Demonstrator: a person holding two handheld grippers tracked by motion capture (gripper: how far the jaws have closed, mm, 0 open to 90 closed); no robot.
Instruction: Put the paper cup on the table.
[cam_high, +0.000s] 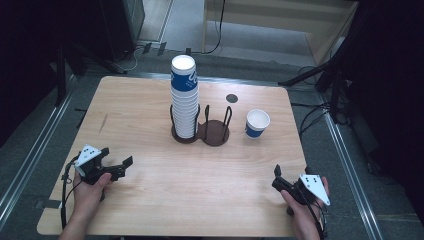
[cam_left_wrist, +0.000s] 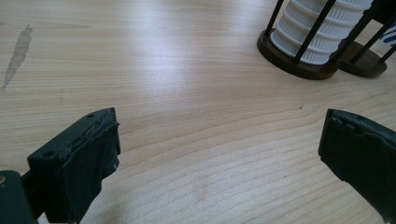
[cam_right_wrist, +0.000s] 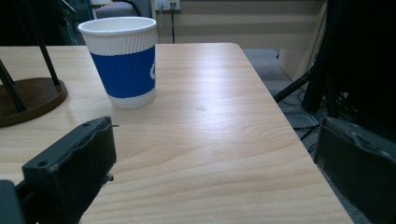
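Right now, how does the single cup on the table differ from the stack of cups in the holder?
The single cup stands alone on the bare table, right of the holder; the stack of cups sits inside the holder's left ring. The single cup is low, while the stack rises well above the holder's rods. The single cup is upright with its mouth open; the stack shows a closed white top. Both have white ribbed walls and blue bands.

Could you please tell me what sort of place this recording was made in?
Probably a lab or studio set up for recording: a bare wooden table on grey carpet, dark stands and loose cables around it, and wall sockets behind.
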